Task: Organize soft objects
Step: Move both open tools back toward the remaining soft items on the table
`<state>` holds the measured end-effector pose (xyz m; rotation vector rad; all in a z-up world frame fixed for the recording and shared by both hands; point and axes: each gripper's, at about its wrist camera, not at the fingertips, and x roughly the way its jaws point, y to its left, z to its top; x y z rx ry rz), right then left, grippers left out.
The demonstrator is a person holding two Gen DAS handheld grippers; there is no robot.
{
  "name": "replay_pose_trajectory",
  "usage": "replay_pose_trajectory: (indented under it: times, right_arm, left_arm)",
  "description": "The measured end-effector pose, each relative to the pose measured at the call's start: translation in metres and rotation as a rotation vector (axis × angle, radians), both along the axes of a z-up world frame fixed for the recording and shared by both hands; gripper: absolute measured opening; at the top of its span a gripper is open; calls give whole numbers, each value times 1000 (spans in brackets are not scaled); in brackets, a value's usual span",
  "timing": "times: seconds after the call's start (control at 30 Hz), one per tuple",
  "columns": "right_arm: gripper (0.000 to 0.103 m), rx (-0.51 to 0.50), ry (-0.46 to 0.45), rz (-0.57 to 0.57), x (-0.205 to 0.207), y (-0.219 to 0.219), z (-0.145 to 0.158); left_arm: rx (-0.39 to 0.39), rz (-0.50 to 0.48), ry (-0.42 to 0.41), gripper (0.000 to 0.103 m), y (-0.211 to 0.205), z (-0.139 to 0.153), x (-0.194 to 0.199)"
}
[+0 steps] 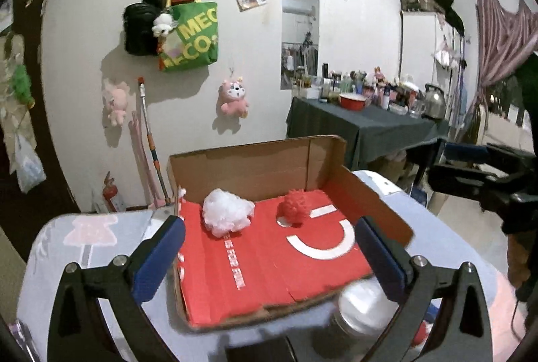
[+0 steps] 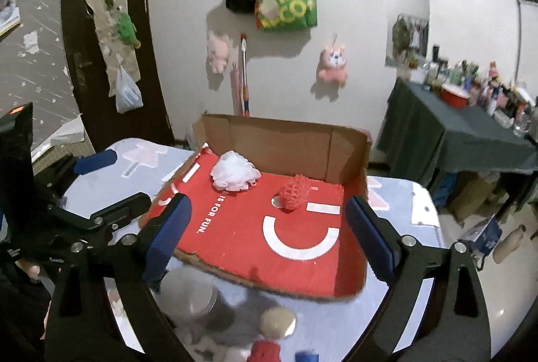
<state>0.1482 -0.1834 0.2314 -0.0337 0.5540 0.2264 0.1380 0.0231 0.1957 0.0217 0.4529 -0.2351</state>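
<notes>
A cardboard box (image 1: 255, 160) with a red printed floor stands on the table; it also shows in the right wrist view (image 2: 282, 140). Inside lie a white mesh puff (image 1: 227, 214) (image 2: 233, 175) at the back left and a red spiky ball (image 1: 296, 205) (image 2: 292, 193) at the back middle. My left gripper (image 1: 269, 261) is open and empty in front of the box. My right gripper (image 2: 269, 241) is open and empty above the box's near edge. The left gripper also shows at the left of the right wrist view (image 2: 101, 180).
The table (image 1: 67, 247) has a pale printed cloth. A clear jar with a lid (image 2: 201, 304) and small items, one red (image 2: 265, 348), lie near the front edge. A dark-clothed side table (image 1: 363, 123) with bottles stands at the right. Plush toys hang on the wall (image 1: 232, 96).
</notes>
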Motion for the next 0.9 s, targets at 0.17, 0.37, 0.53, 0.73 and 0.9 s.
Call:
replay_pose_trajectory:
  times: [0.17,0.37,0.53,0.73,0.9]
  right_arm:
    - [95,21,-57,-21,-57,-1,-6]
    - [99,-11,-155,-78,-121,1,-25]
    - [99,-25,-214,-131,-159,3,-50]
    - [100,-13,-242,-179,-182,2,-82]
    - [100,2,-238,-224,-185,-3,-110]
  left_arm:
    - [-32,29,-41,103,2,-6,-42]
    - [-65,44,-106,103,-1,-15,-94]
    - [-54,47,-162,103,-13,-30,-128]
    - [-51,66,-183,103,-23,-59,-150]
    - [-40,53,-144,103,-31,-88,-152]
